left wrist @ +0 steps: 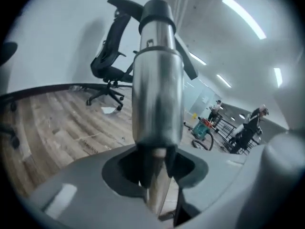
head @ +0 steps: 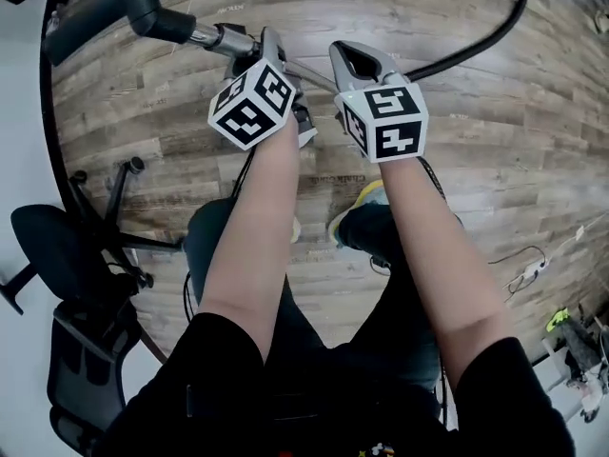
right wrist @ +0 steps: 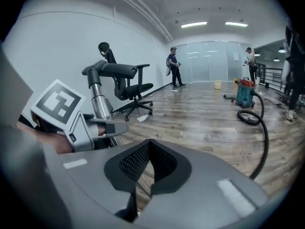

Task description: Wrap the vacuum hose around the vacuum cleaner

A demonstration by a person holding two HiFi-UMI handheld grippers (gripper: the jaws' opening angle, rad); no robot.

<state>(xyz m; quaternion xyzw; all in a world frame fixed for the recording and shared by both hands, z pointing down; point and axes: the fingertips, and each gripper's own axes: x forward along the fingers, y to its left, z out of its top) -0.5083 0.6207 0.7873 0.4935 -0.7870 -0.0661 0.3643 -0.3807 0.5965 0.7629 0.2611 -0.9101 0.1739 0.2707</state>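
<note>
Past the fingers (right wrist: pixel 214 185) of the right gripper (right wrist: pixel 148 147) I see a long room. Its wood-plank floor (right wrist: pixel 200 118) runs to a glass partition (right wrist: pixel 209 61) at the far end. Up and left of those fingers I have a plain white wall (right wrist: pixel 52 42), with a black office chair (right wrist: pixel 131 87) standing near it. Two ceiling light strips (right wrist: pixel 209 24) glow high above the fingertips, and a dark railing (right wrist: pixel 272 75) sits far off to their right. Above the fingers (left wrist: pixel 71 190) of the left gripper (left wrist: pixel 155 171), slanted light bars (left wrist: pixel 243 15) cross a pale ceiling.

Two claws (head: pixel 273 50) (head: pixel 360 63), one metal wand (head: pixel 224 38), one black hose (head: pixel 476 50), one vacuum cleaner (right wrist: pixel 244 93).
</note>
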